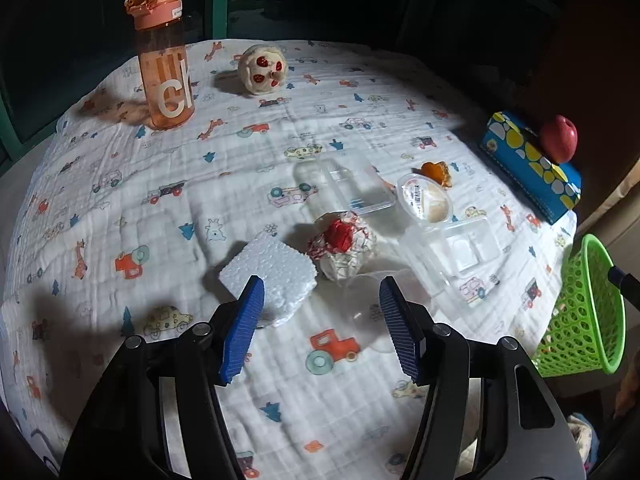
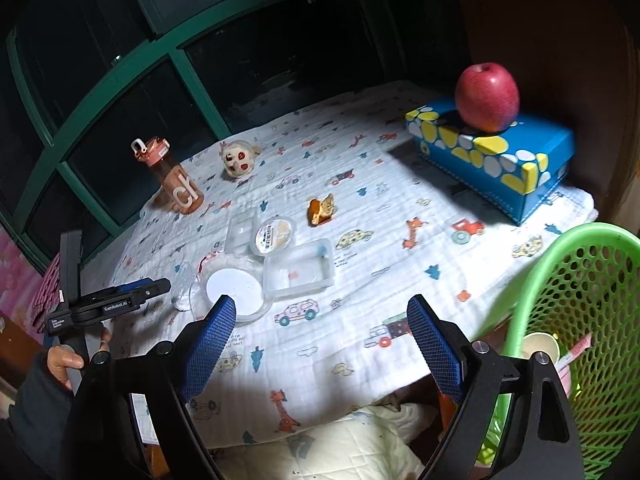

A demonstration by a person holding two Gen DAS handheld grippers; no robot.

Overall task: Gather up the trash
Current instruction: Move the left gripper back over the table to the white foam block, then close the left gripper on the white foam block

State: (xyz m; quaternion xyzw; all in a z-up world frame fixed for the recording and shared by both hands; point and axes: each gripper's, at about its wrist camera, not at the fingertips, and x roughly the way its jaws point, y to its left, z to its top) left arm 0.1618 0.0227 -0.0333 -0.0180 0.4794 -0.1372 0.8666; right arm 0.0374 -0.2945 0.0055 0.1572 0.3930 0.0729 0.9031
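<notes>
I see green perforated plastic basket (image 2: 576,320) at table's right edge, mouth tilted toward table, paper cup inside. White foam block (image 1: 272,276) lies flat, long axis diagonal, just beyond left gripper (image 1: 322,292); jaws apart, nothing between. Right gripper (image 2: 320,312) pitched down over printed cloth (image 2: 360,344), jaws wide, empty.
</notes>
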